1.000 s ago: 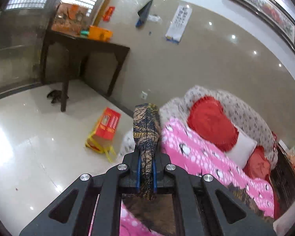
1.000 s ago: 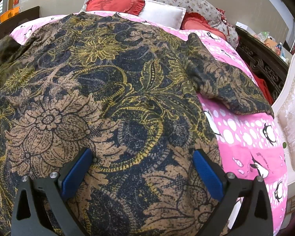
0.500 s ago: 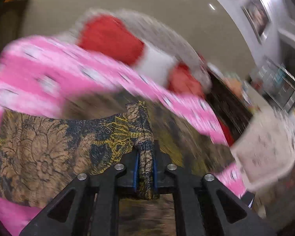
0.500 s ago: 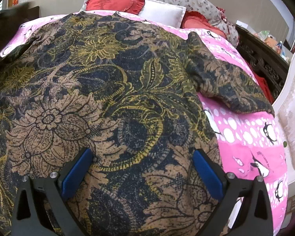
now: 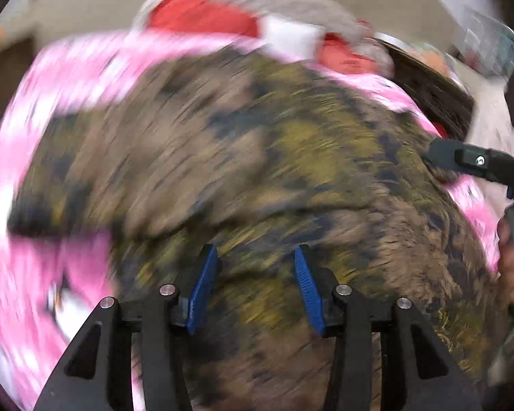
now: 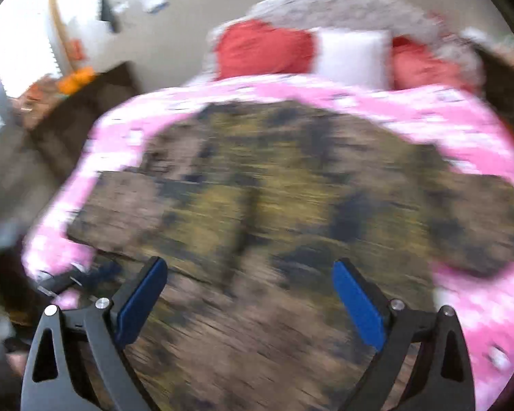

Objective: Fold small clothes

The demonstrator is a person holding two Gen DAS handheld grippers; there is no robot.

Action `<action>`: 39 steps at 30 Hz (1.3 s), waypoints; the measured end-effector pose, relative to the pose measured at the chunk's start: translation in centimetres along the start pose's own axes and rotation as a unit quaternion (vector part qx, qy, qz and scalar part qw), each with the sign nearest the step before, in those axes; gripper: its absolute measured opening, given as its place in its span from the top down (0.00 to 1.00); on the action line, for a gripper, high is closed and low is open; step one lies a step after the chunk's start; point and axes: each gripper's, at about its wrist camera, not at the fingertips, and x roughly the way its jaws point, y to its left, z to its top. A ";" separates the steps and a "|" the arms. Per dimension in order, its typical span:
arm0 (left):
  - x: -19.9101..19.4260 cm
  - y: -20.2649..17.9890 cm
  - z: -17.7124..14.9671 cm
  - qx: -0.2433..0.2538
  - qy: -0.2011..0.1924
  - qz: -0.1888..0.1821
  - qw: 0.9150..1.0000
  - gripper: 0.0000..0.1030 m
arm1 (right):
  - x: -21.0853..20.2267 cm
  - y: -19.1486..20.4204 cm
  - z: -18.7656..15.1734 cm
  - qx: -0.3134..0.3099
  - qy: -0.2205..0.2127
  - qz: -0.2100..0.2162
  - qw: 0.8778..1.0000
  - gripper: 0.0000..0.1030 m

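A brown, navy and yellow floral garment lies spread on the pink bed cover; both views are motion-blurred. My left gripper is open and empty just above the cloth. My right gripper is wide open and empty above the garment, whose left sleeve lies folded inward. The right gripper's body shows at the right edge of the left wrist view. The left gripper's tip shows at the lower left of the right wrist view.
Red pillows and a white pillow lie at the head of the bed against a grey patterned headboard. A dark wooden side table with orange items stands left of the bed. Dark carved furniture stands right.
My left gripper swung the sleeve over the garment, opened and let it go. My right gripper pulled back and up, so more of the bed shows.
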 end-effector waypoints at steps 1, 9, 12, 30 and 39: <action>-0.6 1.0 0.1 -0.030 -0.013 -0.005 0.999 0.78 | 1.2 0.1 0.3 0.003 0.003 0.016 1.000 0.14; 0.0 2.2 0.1 -0.074 -0.032 0.004 0.997 0.80 | 8.0 -2.4 -0.2 0.079 0.029 0.066 0.994 0.62; 0.3 1.7 -0.5 -0.064 -0.032 0.014 0.997 0.80 | 7.8 -2.8 0.0 0.081 0.036 0.092 0.992 0.95; 0.0 1.9 -0.5 -0.073 -0.031 0.005 0.997 0.79 | -2.4 -16.7 -1.1 0.118 0.017 -0.053 0.991 0.95; -6.5 -1.2 3.4 -0.022 -0.146 0.068 0.987 0.79 | -7.0 -14.3 -0.1 0.076 -0.064 -0.090 0.991 0.68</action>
